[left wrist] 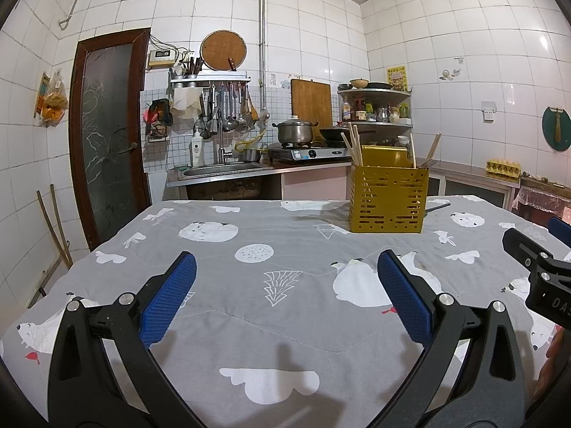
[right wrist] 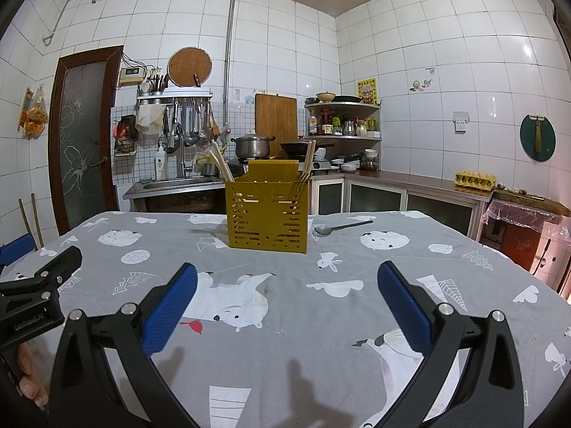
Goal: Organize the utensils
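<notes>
A yellow slotted utensil holder stands on the far part of the table; it also shows in the right wrist view. Wooden chopsticks lean in its left side, and more chopsticks with a fork lean in its right side. A spoon with a dark handle lies on the cloth just right of the holder; only its handle shows in the left wrist view. My left gripper is open and empty above the near cloth. My right gripper is open and empty, short of the holder.
The table carries a grey cloth with white animal prints. Behind it are a sink, a stove with a pot, a corner shelf and a counter with an egg carton. A door is at left.
</notes>
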`<state>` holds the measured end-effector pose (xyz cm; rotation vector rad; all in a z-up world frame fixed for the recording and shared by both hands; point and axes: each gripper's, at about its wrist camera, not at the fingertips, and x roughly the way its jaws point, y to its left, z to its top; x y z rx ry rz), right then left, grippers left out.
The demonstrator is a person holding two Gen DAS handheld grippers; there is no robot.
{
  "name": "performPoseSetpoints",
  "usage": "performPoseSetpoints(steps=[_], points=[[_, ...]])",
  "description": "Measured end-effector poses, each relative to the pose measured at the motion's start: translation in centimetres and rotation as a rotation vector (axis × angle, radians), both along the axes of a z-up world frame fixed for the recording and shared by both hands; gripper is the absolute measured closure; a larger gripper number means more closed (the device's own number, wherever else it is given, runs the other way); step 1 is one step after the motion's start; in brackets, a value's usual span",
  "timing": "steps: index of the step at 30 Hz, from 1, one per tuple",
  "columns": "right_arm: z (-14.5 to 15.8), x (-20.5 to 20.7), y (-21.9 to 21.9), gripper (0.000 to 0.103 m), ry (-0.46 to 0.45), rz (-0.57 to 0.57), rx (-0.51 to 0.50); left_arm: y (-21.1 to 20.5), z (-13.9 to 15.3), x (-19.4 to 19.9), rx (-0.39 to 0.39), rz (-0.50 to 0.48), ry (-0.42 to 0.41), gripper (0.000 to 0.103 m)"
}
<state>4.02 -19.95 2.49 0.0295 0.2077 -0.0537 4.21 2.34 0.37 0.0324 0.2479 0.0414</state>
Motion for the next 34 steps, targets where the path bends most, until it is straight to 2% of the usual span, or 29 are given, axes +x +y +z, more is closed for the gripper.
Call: performPoseSetpoints(steps=[34], points=[[0.0,0.0,0.01,0.004,0.001,0.0,0.0,-0.77,0.28,-0.37,0.011,0.0,-0.022,0.005]])
